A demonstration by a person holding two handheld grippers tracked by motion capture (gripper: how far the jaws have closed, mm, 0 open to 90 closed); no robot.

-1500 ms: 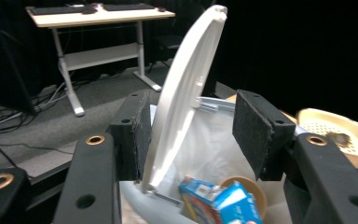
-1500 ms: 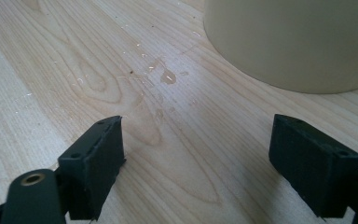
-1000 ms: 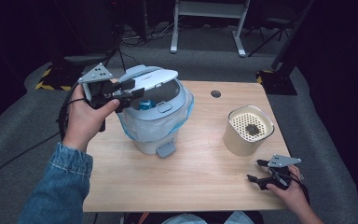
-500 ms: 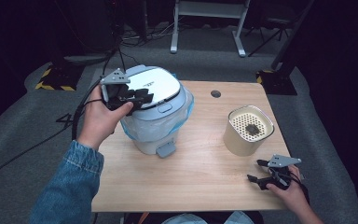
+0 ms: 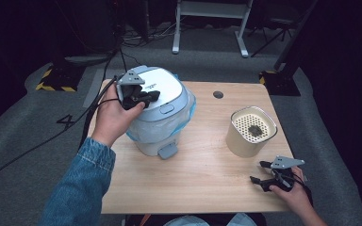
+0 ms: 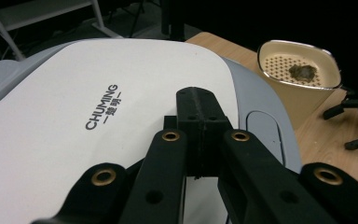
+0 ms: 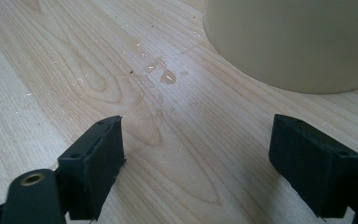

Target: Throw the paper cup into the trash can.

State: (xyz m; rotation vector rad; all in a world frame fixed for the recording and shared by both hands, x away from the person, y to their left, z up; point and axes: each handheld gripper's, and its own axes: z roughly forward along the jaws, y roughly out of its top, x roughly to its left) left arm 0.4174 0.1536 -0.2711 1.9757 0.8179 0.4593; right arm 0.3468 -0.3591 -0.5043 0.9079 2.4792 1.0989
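Observation:
A small pedal bin [image 5: 153, 136] with a blue bag liner stands at the table's back left. Its white lid [image 5: 167, 87] [image 6: 98, 116], printed CHUMING, lies down flat. My left gripper [image 5: 152, 96] [image 6: 200, 100] rests on top of the lid; its jaws have just been closing and now meet with nothing between them. A cream canister [image 5: 251, 134] [image 6: 303, 88] [image 7: 298, 42] with a perforated insert and a dark clump on it stands at the right. In front of it my right gripper [image 5: 259, 172] [image 7: 198, 140] lies open on the wood, holding nothing.
The wooden table [image 5: 207, 183] has a round cable hole [image 5: 218, 94] at the back. The bin's grey pedal [image 5: 168, 150] sticks out toward me. Small wet spots [image 7: 165, 77] mark the wood before the canister. Cables and a metal frame stand on the floor beyond.
The bin's lid, raised a second ago, has come down flat. My left gripper moved right and down onto it and its jaws closed. The right gripper has not moved.

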